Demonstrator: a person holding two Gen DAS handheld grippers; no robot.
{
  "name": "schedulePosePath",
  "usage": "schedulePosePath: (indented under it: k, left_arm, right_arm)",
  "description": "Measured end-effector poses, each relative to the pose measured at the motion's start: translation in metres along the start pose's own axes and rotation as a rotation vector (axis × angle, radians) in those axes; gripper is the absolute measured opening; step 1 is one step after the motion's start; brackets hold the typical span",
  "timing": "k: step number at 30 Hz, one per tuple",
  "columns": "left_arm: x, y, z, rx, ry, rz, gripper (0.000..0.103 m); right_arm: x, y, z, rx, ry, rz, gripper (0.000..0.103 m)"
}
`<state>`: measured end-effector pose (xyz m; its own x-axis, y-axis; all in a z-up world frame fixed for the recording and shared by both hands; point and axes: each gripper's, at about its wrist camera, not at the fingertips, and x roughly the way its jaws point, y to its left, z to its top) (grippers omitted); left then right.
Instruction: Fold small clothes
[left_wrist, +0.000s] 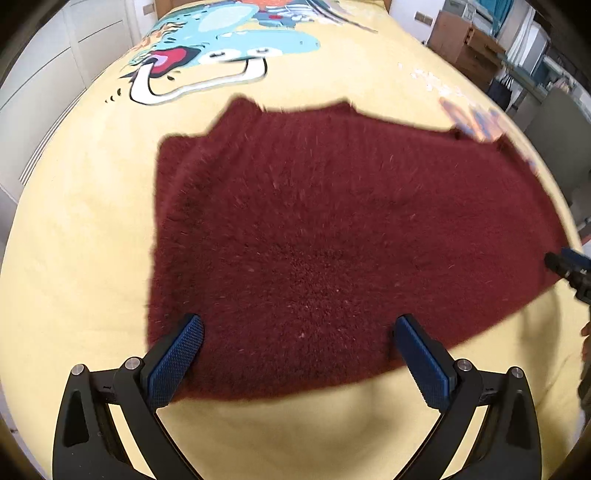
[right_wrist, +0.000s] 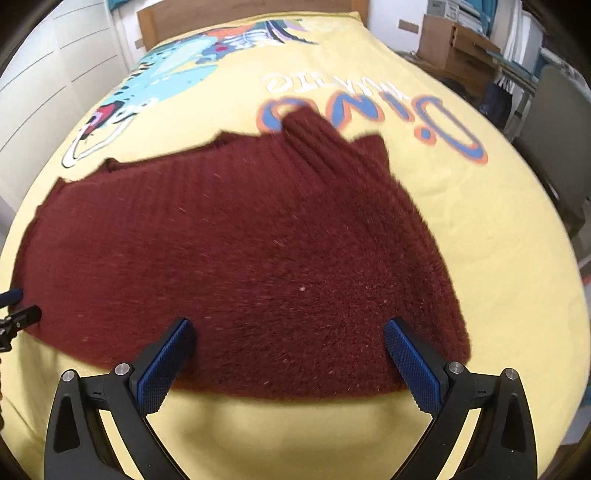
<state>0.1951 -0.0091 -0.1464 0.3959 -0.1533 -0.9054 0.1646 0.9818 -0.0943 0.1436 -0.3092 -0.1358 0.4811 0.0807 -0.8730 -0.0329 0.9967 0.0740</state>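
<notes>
A dark red knitted sweater (left_wrist: 332, 236) lies spread flat on a bed covered by a yellow blanket (left_wrist: 74, 258) printed with a cartoon dinosaur (left_wrist: 221, 48) and large lettering (right_wrist: 369, 110). Both claws hang over the near hem with nothing between their fingers: the left claw (left_wrist: 298, 350) has its blue pads wide apart above the hem's left part, and the right claw (right_wrist: 289, 350) is equally wide apart over the right part. In the left wrist view the tip of the right claw shows at the far right edge, close to the sweater's side. The garment already looks partly narrowed, with what seems to be a sleeve laid across the back near the collar, though blur makes the layers hard to read. My judgement is that the step in hand is reaching for the hem to fold the bottom up toward the collar; the next move calls for both claws to drop, pinch the hem at matching points, and lift together so the thick knit does not skew. Around the bed stand white wardrobe doors (left_wrist: 55, 55) on the left and cardboard boxes (right_wrist: 450, 44) on the right.
</notes>
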Motion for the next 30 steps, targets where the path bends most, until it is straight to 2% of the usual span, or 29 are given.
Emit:
schedulePosePath:
  k: [3,8,11,13,16,19,23,24,25,30]
  left_arm:
    - [-0.03,0.017,0.005,-0.028,-0.05,-0.006,0.102]
    - [-0.044,0.058,0.005,-0.107,-0.033,-0.012,0.102]
    - [-0.029,0.079,-0.004,-0.166,0.017,0.007,0.102]
    - [-0.012,0.088,-0.009,-0.211,0.069,-0.029,0.102]
    - [0.008,0.097,-0.01,-0.281,0.098,-0.098,0.102]
    - [0.025,0.095,-0.007,-0.303,0.12,-0.138,0.102]
    - [0.041,0.09,-0.001,-0.285,0.144,-0.174,0.101]
    - [0.042,0.089,0.0,-0.288,0.148,-0.193,0.096]
    - [0.043,0.09,0.0,-0.298,0.158,-0.219,0.079]
    - [0.043,0.083,0.005,-0.299,0.194,-0.292,0.04]
  right_arm:
    - [-0.023,0.011,0.002,-0.035,-0.024,0.004,0.103]
    - [-0.047,0.023,-0.006,-0.063,-0.02,0.02,0.103]
    - [-0.052,0.028,-0.019,-0.069,-0.008,0.026,0.103]
    - [-0.052,0.029,-0.029,-0.065,0.007,0.021,0.103]
    - [-0.05,0.031,-0.044,-0.058,0.042,0.024,0.103]
    - [-0.048,0.028,-0.056,-0.047,0.066,0.034,0.103]
    - [-0.045,0.02,-0.06,-0.032,0.086,0.014,0.103]
    - [-0.045,0.017,-0.061,-0.026,0.087,0.011,0.103]
    - [-0.046,0.014,-0.062,-0.023,0.087,0.01,0.103]
    - [-0.046,0.002,-0.061,0.01,0.081,0.004,0.103]
